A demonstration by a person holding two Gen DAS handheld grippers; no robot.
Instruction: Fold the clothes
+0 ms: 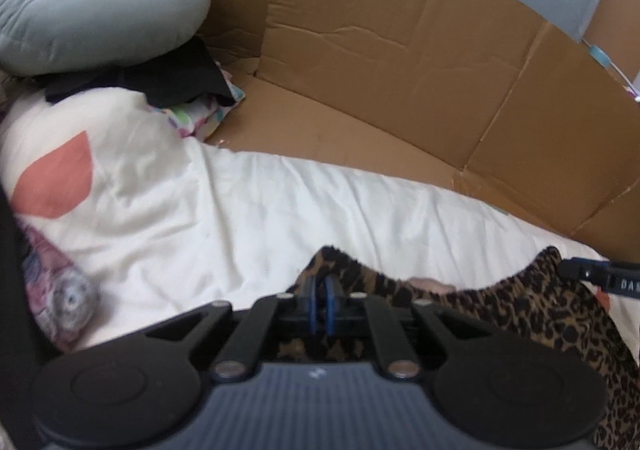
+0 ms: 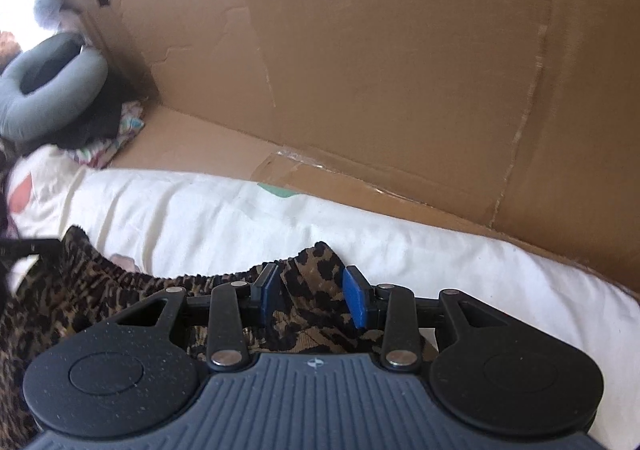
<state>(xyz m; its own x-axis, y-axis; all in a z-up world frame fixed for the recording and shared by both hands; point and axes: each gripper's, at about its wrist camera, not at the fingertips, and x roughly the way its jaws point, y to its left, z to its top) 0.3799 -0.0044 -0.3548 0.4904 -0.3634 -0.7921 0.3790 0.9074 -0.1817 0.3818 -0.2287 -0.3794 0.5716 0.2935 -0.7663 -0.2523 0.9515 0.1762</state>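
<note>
Leopard-print fabric garment [image 1: 552, 314]: gathered edge lower frame, left tool [image 1: 320, 290] pinching one corner, right tool [image 2: 312, 290] wide astride other, spreading it

We see both grippers [image 1: 320, 300] [image 2: 314, 296] alike: ribbed grey bodies, black round-ended linkages with silver rivets, blue fingers [image 2: 356, 300].

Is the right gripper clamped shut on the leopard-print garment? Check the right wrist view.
No: the right gripper's jaws stand apart, with the leopard-print fabric garment loose between the blue pads.
</note>
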